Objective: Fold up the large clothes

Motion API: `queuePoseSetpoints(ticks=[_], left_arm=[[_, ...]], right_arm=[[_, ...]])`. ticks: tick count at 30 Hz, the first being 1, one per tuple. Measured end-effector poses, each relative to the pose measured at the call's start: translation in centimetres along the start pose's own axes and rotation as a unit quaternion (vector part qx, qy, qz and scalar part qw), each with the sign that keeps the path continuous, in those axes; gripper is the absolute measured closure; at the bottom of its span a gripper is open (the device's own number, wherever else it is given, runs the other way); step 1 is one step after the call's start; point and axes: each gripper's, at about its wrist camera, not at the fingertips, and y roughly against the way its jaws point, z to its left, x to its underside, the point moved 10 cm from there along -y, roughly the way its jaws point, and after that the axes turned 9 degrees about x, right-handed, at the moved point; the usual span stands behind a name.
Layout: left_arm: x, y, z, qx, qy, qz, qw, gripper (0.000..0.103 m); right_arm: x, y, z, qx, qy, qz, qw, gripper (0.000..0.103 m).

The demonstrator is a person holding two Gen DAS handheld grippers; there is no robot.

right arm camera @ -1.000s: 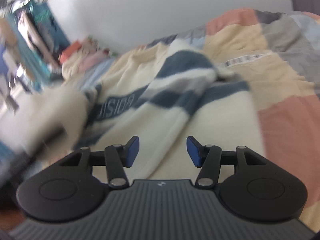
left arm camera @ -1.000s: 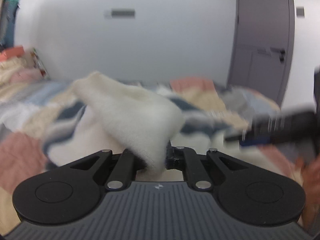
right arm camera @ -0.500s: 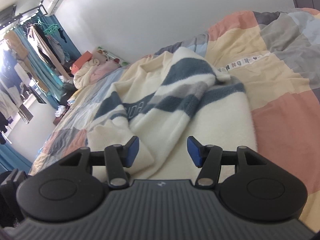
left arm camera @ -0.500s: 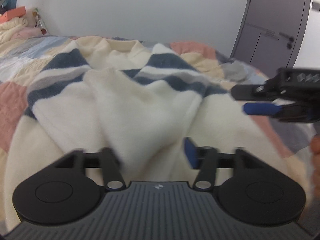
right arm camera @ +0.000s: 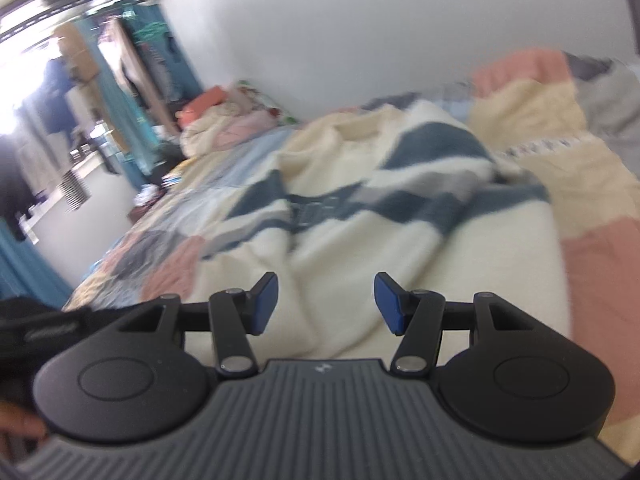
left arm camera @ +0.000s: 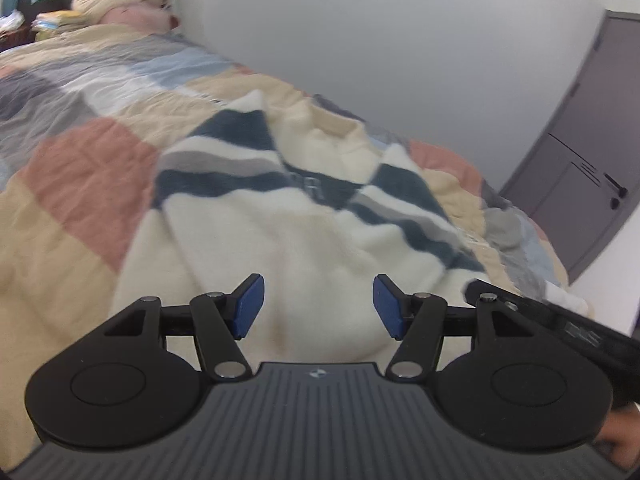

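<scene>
A cream sweater (left arm camera: 304, 232) with dark blue and grey stripes lies spread on the patchwork bed cover (left arm camera: 80, 184), both sleeves folded in across its body. My left gripper (left arm camera: 318, 306) hangs open above its near hem, nothing between the blue pads. In the right wrist view the same sweater (right arm camera: 400, 248) lies ahead, and my right gripper (right arm camera: 326, 302) is open over its cream lower part, holding nothing. Part of the right gripper's black body (left arm camera: 560, 324) shows at the right edge of the left wrist view.
Pillows and folded bedding (left arm camera: 120, 4) are heaped at the bed's head. A grey door (left arm camera: 580, 184) stands past the bed's far right. A clothes rack with hanging garments (right arm camera: 132, 92) and a bright window lie to the left. A white wall runs behind the bed.
My left gripper was shut on a cream sleeve, then let go and opened; the sleeve now lies across the sweater. Both grippers drew back a little.
</scene>
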Motion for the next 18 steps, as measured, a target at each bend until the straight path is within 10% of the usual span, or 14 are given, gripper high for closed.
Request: queuePoseSetpoints(ticks=[6, 15, 18], left_arm=[[-0.6, -0.2, 2.9, -0.009, 0.036, 0.003, 0.9993, 0.037], [-0.7, -1.1, 4.8, -0.018, 0.03, 0.014, 0.9993, 0.037], [-0.6, -1.6, 5.2, -0.018, 0.028, 0.016, 0.9993, 0.037]], right_arm=[[1.4, -0.5, 4.8, -0.044, 0.069, -0.003, 0.997, 0.046], [1.9, -3.9, 4.6, -0.003, 0.099, 0.002, 0.995, 0.04], [1.9, -4.2, 4.9, -0.008, 0.097, 0.001, 0.995, 0.021]])
